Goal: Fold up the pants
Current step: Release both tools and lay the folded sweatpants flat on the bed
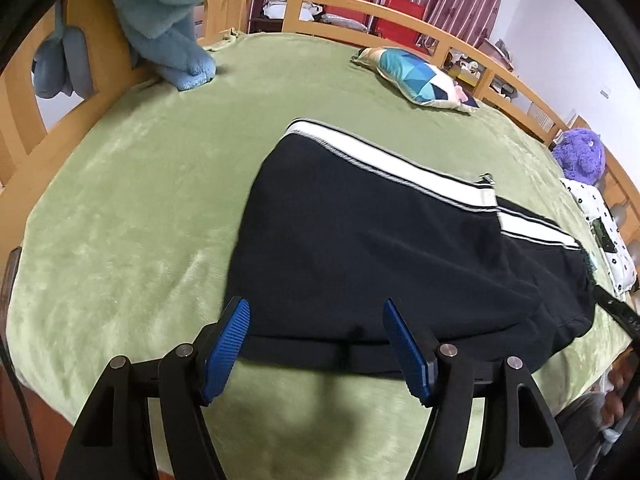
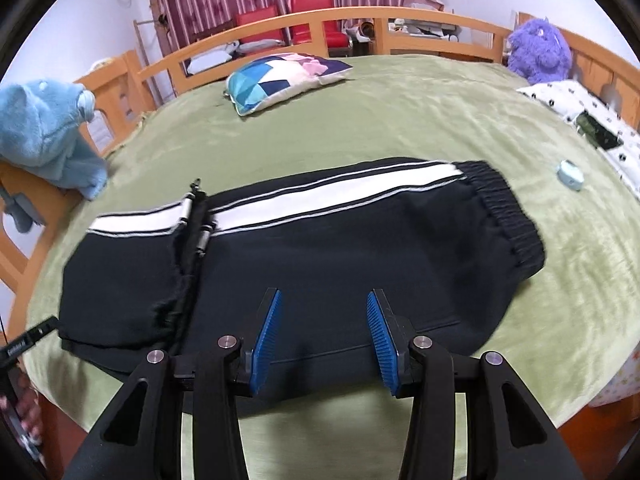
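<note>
Black pants (image 1: 380, 256) with a white side stripe lie folded on the green bed blanket; they also show in the right wrist view (image 2: 320, 248), with the elastic waistband (image 2: 508, 216) at the right and a zipper end near the left. My left gripper (image 1: 316, 312) is open and empty, its blue pads straddling the near edge of the pants. My right gripper (image 2: 324, 304) is open and empty, hovering over the near edge of the pants.
Green blanket (image 2: 400, 120) covers the bed inside a wooden rail (image 2: 360, 16). A blue plush (image 1: 172, 20), a patterned pillow (image 2: 280, 76), a purple plush (image 2: 540, 52), a white spotted cloth (image 2: 592, 108) and a small light-blue object (image 2: 570, 174) lie around.
</note>
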The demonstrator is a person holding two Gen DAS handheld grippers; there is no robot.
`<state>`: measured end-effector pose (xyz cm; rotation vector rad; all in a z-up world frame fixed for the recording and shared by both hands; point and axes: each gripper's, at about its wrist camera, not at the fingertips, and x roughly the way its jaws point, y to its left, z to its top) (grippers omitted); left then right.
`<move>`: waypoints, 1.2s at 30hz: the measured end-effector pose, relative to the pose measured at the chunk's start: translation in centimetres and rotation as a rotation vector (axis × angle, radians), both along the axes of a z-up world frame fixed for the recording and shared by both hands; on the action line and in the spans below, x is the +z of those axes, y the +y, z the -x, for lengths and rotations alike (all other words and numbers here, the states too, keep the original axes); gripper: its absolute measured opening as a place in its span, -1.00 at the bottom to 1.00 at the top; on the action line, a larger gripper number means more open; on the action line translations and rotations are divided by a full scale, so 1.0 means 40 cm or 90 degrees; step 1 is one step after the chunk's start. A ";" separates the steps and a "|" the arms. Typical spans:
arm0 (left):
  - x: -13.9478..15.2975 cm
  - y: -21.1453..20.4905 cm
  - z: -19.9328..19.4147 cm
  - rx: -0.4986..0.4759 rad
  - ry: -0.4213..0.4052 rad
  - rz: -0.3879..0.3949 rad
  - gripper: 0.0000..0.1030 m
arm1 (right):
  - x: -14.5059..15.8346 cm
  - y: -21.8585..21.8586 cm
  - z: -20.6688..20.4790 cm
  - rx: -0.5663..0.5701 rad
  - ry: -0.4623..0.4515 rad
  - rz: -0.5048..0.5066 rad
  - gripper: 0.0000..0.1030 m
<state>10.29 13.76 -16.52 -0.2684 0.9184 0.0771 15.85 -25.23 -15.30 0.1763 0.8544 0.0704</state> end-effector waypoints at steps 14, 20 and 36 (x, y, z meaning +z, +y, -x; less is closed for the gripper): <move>0.073 -0.167 0.099 -0.023 -0.020 -0.078 0.32 | 0.015 -0.017 0.097 0.000 -0.064 -0.017 0.46; 0.120 -0.209 0.149 -0.020 -0.034 -0.098 0.32 | 0.022 -0.026 0.121 -0.002 -0.080 -0.031 0.52; 0.160 -0.267 0.214 0.007 -0.052 -0.093 0.32 | 0.020 0.018 0.173 0.058 -0.115 -0.053 0.53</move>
